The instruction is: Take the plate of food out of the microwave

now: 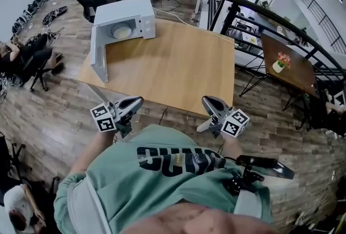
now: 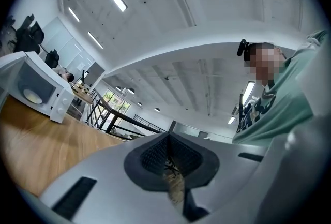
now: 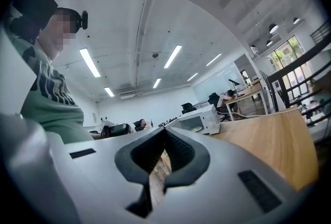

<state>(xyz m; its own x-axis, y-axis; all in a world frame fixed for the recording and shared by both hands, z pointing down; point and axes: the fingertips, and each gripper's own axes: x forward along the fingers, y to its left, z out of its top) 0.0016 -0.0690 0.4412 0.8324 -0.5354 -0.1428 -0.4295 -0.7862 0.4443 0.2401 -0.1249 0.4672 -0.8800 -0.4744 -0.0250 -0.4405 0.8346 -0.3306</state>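
Microwave (image 1: pixel 135 13) door (image 1: pixel 98 58) open, so plate w/ food (image 1: pixel 122 32) reachable. Left gripper (image 1: pixel 136 102) & right gripper (image 1: pixel 208 102) fully closed, empty, near body: reach not begun.

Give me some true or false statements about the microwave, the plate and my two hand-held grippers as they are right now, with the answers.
1. The door of the microwave stands open. True.
2. The plate has been taken out of the microwave. False: it lies inside the microwave.
3. The left hand-held gripper grips the plate. False: its jaws are shut on nothing, near the person's body and far from the plate.
4. The right hand-held gripper is shut and empty. True.
5. The microwave stands at the far left corner of the table. True.
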